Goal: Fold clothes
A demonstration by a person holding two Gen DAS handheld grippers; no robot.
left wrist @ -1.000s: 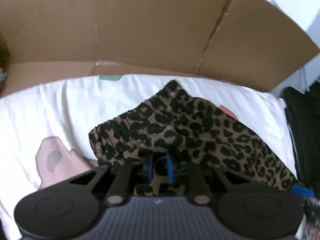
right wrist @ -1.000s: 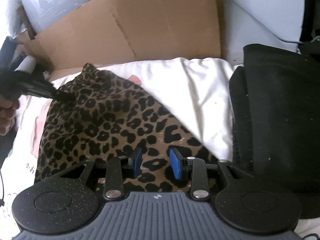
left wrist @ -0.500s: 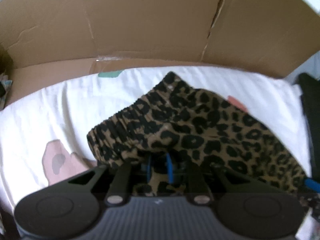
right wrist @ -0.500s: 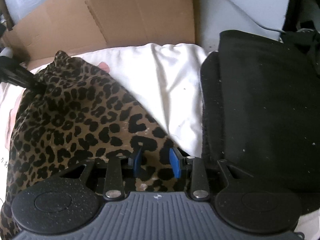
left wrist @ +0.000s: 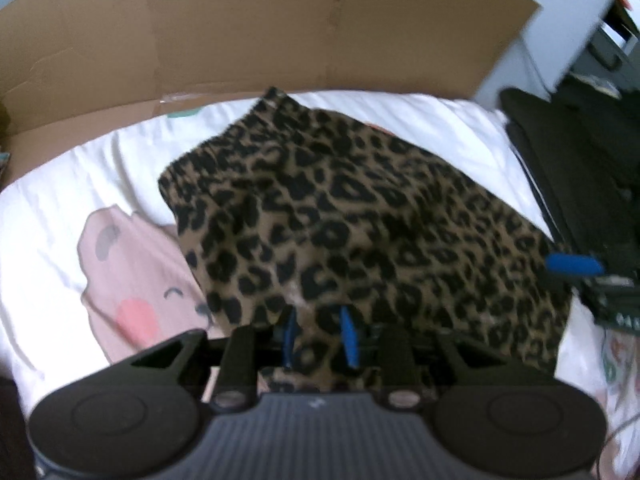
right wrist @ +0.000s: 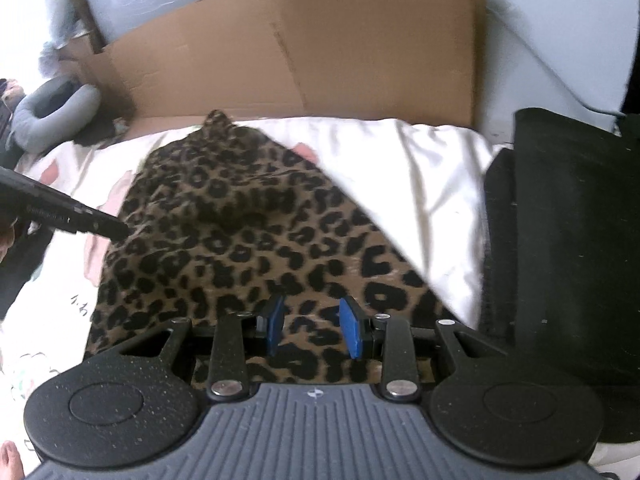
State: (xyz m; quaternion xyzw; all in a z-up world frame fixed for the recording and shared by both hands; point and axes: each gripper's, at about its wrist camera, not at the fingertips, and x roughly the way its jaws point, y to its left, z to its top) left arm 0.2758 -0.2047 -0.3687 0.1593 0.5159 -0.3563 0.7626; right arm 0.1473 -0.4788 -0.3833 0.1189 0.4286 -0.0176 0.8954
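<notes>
The leopard-print garment point(left wrist: 352, 216) lies spread on a white sheet point(left wrist: 72, 184), in front of a large sheet of brown cardboard point(left wrist: 248, 28) that stands along the sheet's far edge. In the left wrist view the garment's far corner comes to a small peak close to the cardboard, and its gathered edge runs down the left side from that peak. A pink cartoon animal print point(left wrist: 132, 280) on the sheet shows just left of the garment. The left gripper point(left wrist: 318, 338) sits low at the garment's near edge; its blue pads stand a little apart with leopard cloth showing in the gap, but whether the pads pinch that cloth cannot be told, as the view is blurred. At the garment's right edge a blue pad of the right gripper point(left wrist: 574, 264) shows, with black fabric point(left wrist: 580, 148) beyond it, right of the garment.

In the right wrist view the garment point(right wrist: 248, 240) fills the middle, its peak again pointing toward the cardboard point(right wrist: 304, 48). The right gripper point(right wrist: 314, 328) hovers at the garment's near edge with its blue pads clearly spread and nothing between them but the cloth lying below. The left gripper point(right wrist: 116, 232) reaches in as a dark finger touching the garment's left edge. Black fabric point(right wrist: 568, 240) lies right of the garment, with bare white sheet point(right wrist: 420, 184) between them. A grey cushion point(right wrist: 56, 108) lies beyond the garment's far left, beside the cardboard.
</notes>
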